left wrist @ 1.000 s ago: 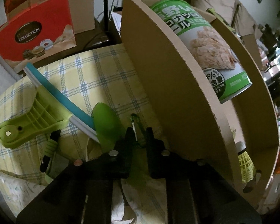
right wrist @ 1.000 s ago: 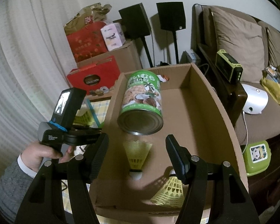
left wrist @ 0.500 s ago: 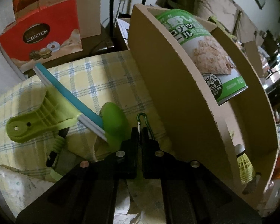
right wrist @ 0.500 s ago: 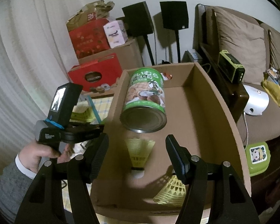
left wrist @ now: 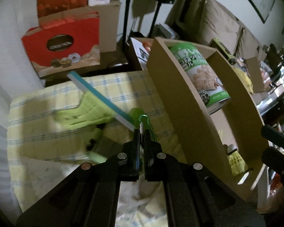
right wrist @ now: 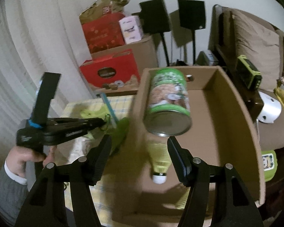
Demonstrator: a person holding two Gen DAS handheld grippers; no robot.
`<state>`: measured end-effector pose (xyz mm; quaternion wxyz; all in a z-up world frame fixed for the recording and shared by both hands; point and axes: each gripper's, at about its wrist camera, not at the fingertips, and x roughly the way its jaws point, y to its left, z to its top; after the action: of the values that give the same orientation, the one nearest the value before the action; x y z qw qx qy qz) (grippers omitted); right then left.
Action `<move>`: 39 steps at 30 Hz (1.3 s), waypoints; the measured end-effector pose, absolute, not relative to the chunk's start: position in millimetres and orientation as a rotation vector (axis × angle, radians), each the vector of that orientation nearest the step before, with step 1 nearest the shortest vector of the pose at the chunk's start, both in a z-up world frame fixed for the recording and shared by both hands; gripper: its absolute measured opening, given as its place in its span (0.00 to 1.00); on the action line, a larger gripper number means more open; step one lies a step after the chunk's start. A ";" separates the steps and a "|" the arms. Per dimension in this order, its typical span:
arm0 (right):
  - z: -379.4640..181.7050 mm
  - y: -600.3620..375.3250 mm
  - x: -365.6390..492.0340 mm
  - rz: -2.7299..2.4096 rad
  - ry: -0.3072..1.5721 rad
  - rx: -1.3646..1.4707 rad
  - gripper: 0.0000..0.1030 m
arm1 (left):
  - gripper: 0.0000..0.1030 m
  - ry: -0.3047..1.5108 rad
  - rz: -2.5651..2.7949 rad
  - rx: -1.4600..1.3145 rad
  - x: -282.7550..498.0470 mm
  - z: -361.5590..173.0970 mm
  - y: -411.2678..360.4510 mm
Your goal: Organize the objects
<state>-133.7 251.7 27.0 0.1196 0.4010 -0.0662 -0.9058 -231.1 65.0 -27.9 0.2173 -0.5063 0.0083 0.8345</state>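
My left gripper (left wrist: pixel 141 132) is shut on a small green carabiner (left wrist: pixel 145 120), held above the yellow checked cloth (left wrist: pixel 47 124). From the right wrist view the left gripper (right wrist: pixel 102 122) is held by a hand just left of the cardboard box (right wrist: pixel 236 113). In the box lie a green can (right wrist: pixel 168 102) on its side and a yellow shuttlecock (right wrist: pixel 159 158). My right gripper (right wrist: pixel 138 139) is open over the box's near left wall, with nothing between its fingers. A green squeegee with a blue blade (left wrist: pixel 96 94) and a green plastic piece (left wrist: pixel 135 111) lie on the cloth.
Red gift boxes (right wrist: pixel 108 70) and brown cartons stand behind the cloth, by two black speakers on stands (right wrist: pixel 191 15). A sofa with cushions (right wrist: pixel 255 43) runs along the right, with a white object (right wrist: pixel 268 109) and a green lunch box (right wrist: pixel 268 162) on it.
The left jaws closed on the carabiner and lifted it off the cloth, up and away from the squeegee. The right gripper shifted slightly left over the box.
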 end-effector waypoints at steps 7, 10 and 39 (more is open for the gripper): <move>24.0 214.8 -157.9 -2.569 -0.152 1.215 0.61 | 0.03 -0.032 2.368 -1.347 -208.5 -10.4 25.3; 20.6 198.6 -167.8 -2.554 -0.109 1.237 0.61 | 0.03 -0.058 2.381 -1.340 -200.9 -7.5 12.0; -55.3 115.1 -247.2 -2.521 0.167 1.581 0.51 | 0.03 -0.159 2.405 -1.317 -176.8 -13.7 -42.1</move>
<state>-247.2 115.1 -55.3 0.0806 0.5287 0.0560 -0.8431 -176.8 -42.1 -13.7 0.1961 -0.4703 -0.0568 0.8585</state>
